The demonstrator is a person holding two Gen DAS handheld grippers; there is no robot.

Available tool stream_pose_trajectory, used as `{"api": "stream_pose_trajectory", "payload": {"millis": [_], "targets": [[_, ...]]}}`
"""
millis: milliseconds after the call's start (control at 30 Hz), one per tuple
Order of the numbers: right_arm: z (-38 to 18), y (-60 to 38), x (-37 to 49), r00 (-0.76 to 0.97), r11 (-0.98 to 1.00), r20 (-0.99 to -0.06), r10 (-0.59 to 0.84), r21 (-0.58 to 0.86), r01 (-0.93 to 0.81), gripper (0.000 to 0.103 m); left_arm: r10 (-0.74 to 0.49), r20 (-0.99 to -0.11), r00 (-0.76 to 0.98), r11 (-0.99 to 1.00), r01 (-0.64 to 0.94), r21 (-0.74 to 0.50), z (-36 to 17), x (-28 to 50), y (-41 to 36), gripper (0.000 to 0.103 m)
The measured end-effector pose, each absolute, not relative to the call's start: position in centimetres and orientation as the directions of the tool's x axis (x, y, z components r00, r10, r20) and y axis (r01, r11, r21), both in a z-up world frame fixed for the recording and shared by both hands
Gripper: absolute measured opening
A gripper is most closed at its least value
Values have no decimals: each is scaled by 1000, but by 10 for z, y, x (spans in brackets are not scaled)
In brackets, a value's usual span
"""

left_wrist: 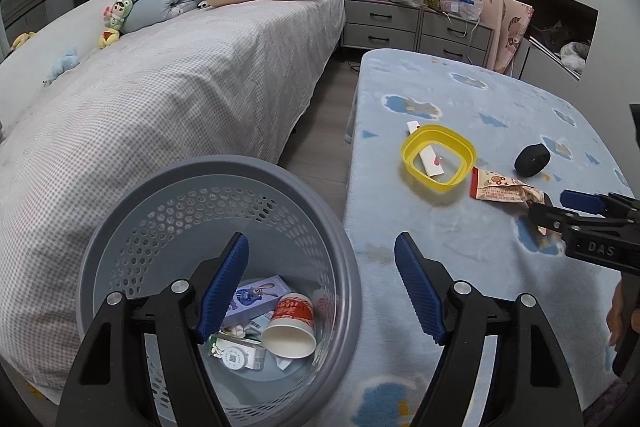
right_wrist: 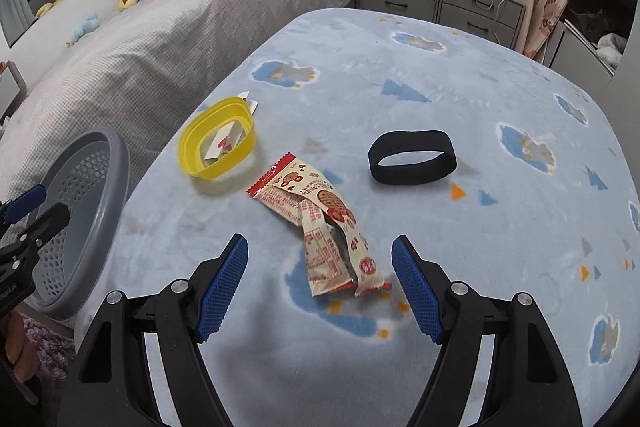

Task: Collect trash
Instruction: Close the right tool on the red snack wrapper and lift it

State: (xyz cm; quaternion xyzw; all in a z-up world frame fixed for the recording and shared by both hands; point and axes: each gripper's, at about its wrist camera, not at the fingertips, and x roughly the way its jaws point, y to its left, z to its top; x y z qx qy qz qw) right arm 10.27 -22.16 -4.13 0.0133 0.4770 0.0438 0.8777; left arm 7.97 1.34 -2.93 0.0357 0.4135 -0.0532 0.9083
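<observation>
Left gripper (left_wrist: 322, 259) is held over the grey trash bin (left_wrist: 224, 167), jaws spread wide, nothing gripped. Bin sits on the floor between the bed (left_wrist: 160, 87) and the table (left_wrist: 460, 87). Inside the bin: a paper cup (left_wrist: 290, 327) lying on its side, a cartoon-print box (left_wrist: 256, 297) at its 10 o'clock, some small packets (left_wrist: 238, 355) at its 8 o'clock.

Right gripper (right_wrist: 320, 259) is positioned low over the table, jaws spread wide, nothing gripped. Torn snack wrapper (right_wrist: 320, 223) lies flat on the blanket between the fingers and just ahead of them; contact with the pads cannot be confirmed, a gap is seen on both sides.

From the wrapper in the right wrist view: yellow plastic ring (right_wrist: 218, 141) at 10 o'clock, a paper strip (right_wrist: 226, 141) lying partly under it; black band (right_wrist: 412, 157) at 2 o'clock, apart from the wrapper. Bin (right_wrist: 80, 227) is seen at 9 o'clock, off the table edge.
</observation>
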Motion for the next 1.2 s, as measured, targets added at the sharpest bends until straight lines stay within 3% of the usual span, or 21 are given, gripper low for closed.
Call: {"api": "stream_pose_trajectory", "payload": {"millis": [200, 367, 433, 500, 600, 1200], "targets": [[-54, -221, 115, 518, 996, -851, 80, 53, -67, 69, -79, -759, 646, 989, 145, 21, -31, 80, 7, 72], [-62, -222, 123, 504, 997, -860, 78, 57, -57, 59, -87, -766, 637, 988, 155, 16, -33, 81, 3, 72], [-64, -221, 124, 501, 997, -862, 77, 55, -59, 53, -90, -768, 634, 987, 159, 16, -34, 81, 2, 72], [-65, -220, 124, 504, 997, -861, 74, 50, -61, 37, -91, -768, 633, 987, 161, 16, -34, 81, 1, 72], [-63, -221, 123, 512, 996, -855, 83, 60, -62, 31, -91, -771, 630, 987, 162, 16, -35, 81, 0, 72], [-22, -252, 97, 594, 976, -786, 173, 217, 3, 30, -141, -768, 625, 978, 209, -8, -33, 84, -37, 72]]}}
